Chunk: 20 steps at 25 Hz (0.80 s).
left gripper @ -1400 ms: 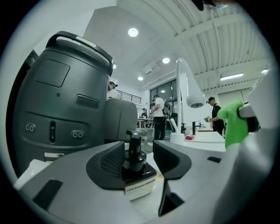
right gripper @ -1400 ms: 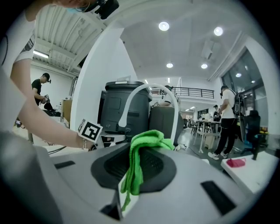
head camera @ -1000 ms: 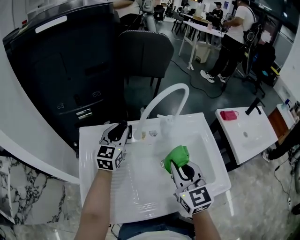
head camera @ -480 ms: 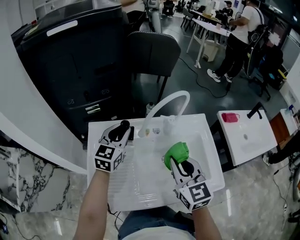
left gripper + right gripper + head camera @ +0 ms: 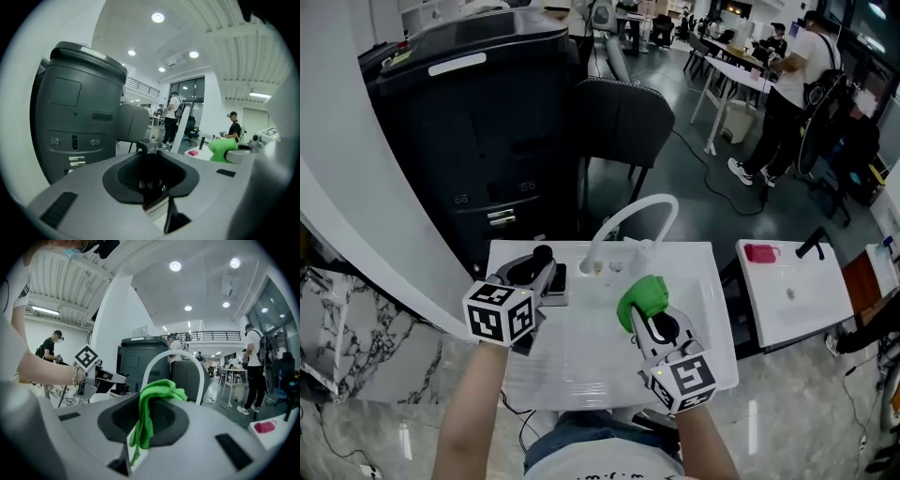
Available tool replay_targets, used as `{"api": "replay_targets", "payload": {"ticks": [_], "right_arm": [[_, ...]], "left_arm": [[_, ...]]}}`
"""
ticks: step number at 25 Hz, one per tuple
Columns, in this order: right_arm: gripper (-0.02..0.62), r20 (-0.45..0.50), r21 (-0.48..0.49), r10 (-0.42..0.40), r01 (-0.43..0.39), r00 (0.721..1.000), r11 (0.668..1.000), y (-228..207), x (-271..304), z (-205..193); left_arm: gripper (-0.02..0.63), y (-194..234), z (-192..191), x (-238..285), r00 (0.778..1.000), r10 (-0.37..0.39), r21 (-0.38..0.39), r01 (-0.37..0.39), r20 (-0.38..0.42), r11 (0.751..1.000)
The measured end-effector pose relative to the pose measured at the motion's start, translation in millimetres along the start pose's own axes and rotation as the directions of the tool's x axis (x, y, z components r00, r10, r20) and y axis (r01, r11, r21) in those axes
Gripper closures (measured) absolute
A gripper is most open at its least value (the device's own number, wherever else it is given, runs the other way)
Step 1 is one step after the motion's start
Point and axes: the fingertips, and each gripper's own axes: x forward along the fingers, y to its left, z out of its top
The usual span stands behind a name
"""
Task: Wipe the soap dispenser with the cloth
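A white sink (image 5: 581,352) with an arched faucet (image 5: 630,212) is seen from above, with both grippers held over it. The left gripper (image 5: 546,268) is clamped on the dark dispenser (image 5: 543,253) at the sink's rear left corner, just left of the faucet's base; whether the dispenser rests on the rim cannot be told. Its pump head is seen rising past the closed jaws in the left gripper view. The right gripper (image 5: 643,315) is closed on the green cloth (image 5: 645,294), which is bunched over the jaw tips above the basin, to the right of the dispenser and apart from it. A strip of cloth is seen hanging between the jaws in the right gripper view. A black cabinet (image 5: 478,122) and a chair (image 5: 623,117) are set behind the sink, a second sink (image 5: 792,286) bearing a pink item (image 5: 757,252) is placed to the right, and a person (image 5: 787,94) is pictured further back
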Motion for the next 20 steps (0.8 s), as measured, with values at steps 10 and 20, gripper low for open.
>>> {"api": "replay_targets", "payload": {"ticks": [10,20], "right_arm": [[0.546,0.042,-0.001,0.154,-0.154,0.987,0.988,41.4,9.5,15.8],[0.546,0.035,0.188,0.301,-0.302,0.953,0.935,70.5,37.3,-1.3]], "left_arm": [[0.509,-11.2,-29.3,-15.3,0.984,0.026,-0.465,-0.106,-0.175,0.879],[0.508,-44.7,-24.1,-8.9,0.989,0.012,-0.455,-0.079,-0.148,0.887]]}}
